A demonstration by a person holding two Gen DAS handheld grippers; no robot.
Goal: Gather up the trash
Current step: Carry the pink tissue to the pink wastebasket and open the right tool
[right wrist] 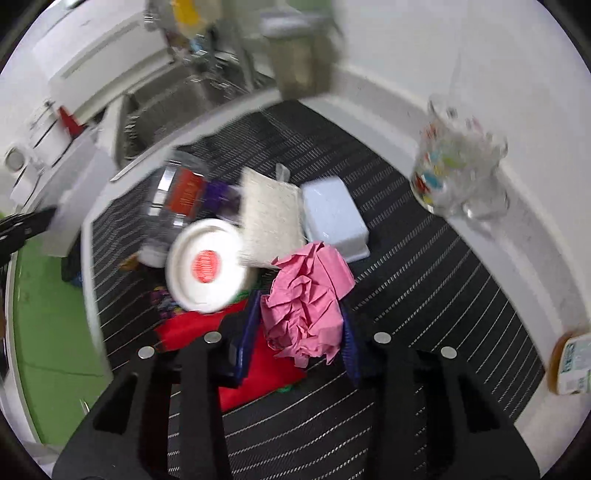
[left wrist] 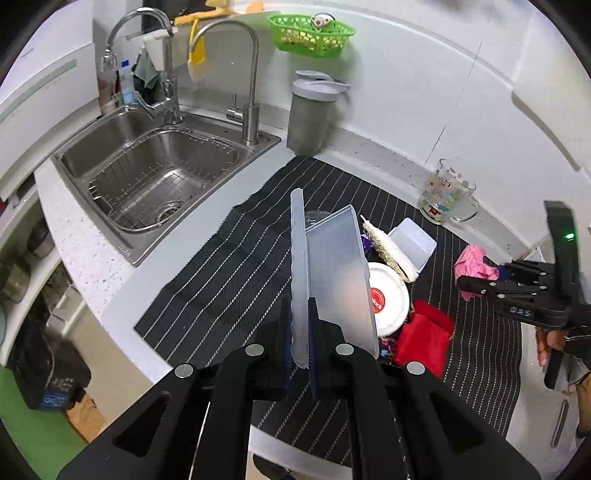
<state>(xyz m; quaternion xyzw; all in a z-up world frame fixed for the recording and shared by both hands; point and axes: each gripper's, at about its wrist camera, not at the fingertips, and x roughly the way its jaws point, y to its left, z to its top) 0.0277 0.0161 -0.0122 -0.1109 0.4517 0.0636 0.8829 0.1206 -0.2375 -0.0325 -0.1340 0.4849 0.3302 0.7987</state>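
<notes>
My left gripper (left wrist: 300, 332) is shut on the edge of a translucent plastic box (left wrist: 332, 273), held upright over the black striped mat (left wrist: 229, 266). My right gripper (right wrist: 301, 332) is shut on a crumpled pink paper (right wrist: 306, 302), pinched between its blue pads; in the left wrist view this gripper (left wrist: 466, 288) and the pink paper (left wrist: 472, 260) show at the right. On the mat (right wrist: 424, 295) lie a white round lid with a red label (right wrist: 205, 266), a red packet (right wrist: 258, 369), a loofah pad (right wrist: 269, 218), a white tub (right wrist: 334, 218) and a clear jar (right wrist: 173, 199).
A steel sink (left wrist: 147, 177) with two taps lies at the left, with a grey lidded jug (left wrist: 310, 114) and a green basket (left wrist: 310, 35) behind it. A printed glass mug (left wrist: 447, 192) stands by the wall. A labelled bottle (right wrist: 570, 363) sits at the right edge.
</notes>
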